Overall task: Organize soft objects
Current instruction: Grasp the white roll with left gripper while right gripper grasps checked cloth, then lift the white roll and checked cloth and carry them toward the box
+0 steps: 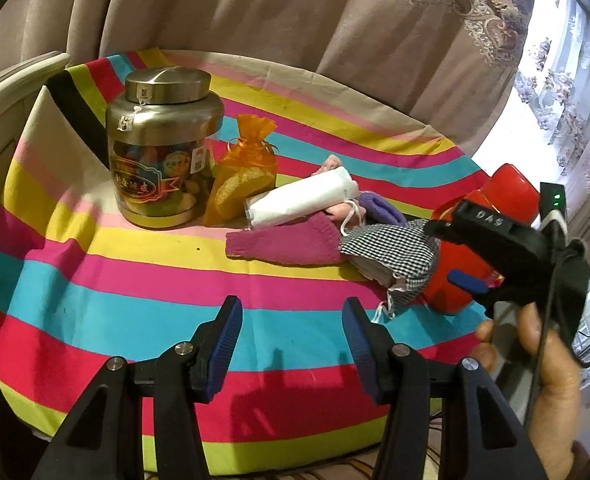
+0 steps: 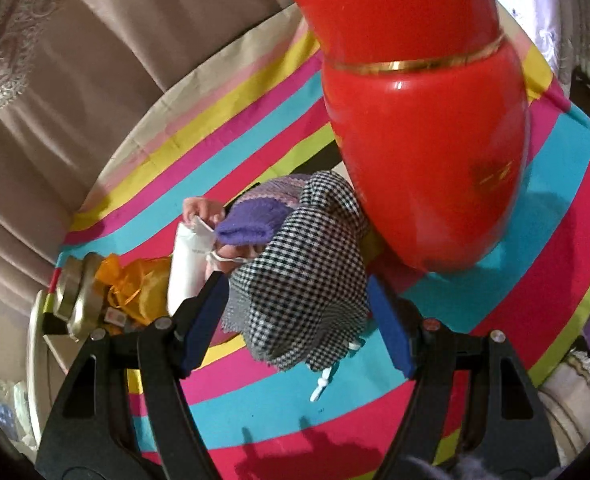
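Observation:
A black-and-white checked pouch [image 1: 391,250] lies on the striped cloth next to a magenta knit piece [image 1: 283,244], a purple knit piece [image 1: 379,208], a pink cloth [image 1: 331,164] and a white roll [image 1: 299,200]. My right gripper [image 2: 299,296] is open, its blue pads [image 2: 207,316] on either side of the checked pouch [image 2: 299,264], close to it. The purple piece [image 2: 251,220] lies just beyond. In the left wrist view the right gripper [image 1: 467,280] is seen over the pouch. My left gripper [image 1: 291,340] is open and empty above the cloth, short of the pile.
A red egg-shaped container [image 2: 423,128] stands right beside the pouch; it also shows in the left wrist view [image 1: 507,196]. A metal-lidded glass jar [image 1: 163,148] and an orange organza bag [image 1: 243,176] stand at the left. The striped cloth [image 1: 115,300] covers the table; curtains hang behind.

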The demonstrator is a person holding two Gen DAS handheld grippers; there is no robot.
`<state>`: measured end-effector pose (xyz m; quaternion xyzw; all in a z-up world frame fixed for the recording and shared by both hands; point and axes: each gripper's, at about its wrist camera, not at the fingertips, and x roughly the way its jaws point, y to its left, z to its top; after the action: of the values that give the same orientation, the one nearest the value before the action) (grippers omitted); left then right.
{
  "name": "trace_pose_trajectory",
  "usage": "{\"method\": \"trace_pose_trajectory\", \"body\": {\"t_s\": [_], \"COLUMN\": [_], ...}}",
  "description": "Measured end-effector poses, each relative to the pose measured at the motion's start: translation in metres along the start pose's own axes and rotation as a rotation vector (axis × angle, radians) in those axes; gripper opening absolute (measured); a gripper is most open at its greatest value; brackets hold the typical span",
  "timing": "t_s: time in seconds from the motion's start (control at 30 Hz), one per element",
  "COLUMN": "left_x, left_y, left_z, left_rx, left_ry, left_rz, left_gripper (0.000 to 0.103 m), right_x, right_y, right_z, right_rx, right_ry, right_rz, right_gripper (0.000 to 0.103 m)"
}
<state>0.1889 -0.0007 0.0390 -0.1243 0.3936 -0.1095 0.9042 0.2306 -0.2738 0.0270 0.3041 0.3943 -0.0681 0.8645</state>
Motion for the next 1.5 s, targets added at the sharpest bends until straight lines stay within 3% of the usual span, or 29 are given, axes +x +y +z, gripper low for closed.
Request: {"method": "trace_pose_trajectory", "body": {"t_s": [0.33,0.53,0.8,1.0,1.37,1.5], "left_x": [0.023,0.05,0.1,0.139,0.174,0.181], "left_y": [0.003,-0.016,-0.037,-0.054,-0.065,-0.062], "left_z": [0.021,0.039,0.064,0.071,0.071,0.075], "left_rx": [0.077,0.262,0.46,0.619,0.748,0.711], "left_ry": [0.004,0.02,0.009,0.043,0.111,0.124], "left_rz": [-0.029,-0.047,0.035,0.112,0.194,0.181], "left_gripper": [0.053,0.053,0.053,0.053,0.053,0.051], "right_x": [0.022,0.038,0.047,0.049,0.038,0.038], "right_y": [0.002,-0.006,-0.017,-0.021,-0.018,-0.019], "right_z": [-0.003,-0.007,-0.018,-0.029,-0.039,-0.038], "right_rx": [-0.065,-0.084,-0.093,-0.137,-0.222,-0.226], "right_ry": [-0.063,-0.051,-0.031,-0.019,-0.041,-0.045], "right_rz": [-0.043,-0.04,0.002,0.024,0.063,0.073], "right_gripper": [0.075,0.075,0.05,0.03,0.022,0.02]}}
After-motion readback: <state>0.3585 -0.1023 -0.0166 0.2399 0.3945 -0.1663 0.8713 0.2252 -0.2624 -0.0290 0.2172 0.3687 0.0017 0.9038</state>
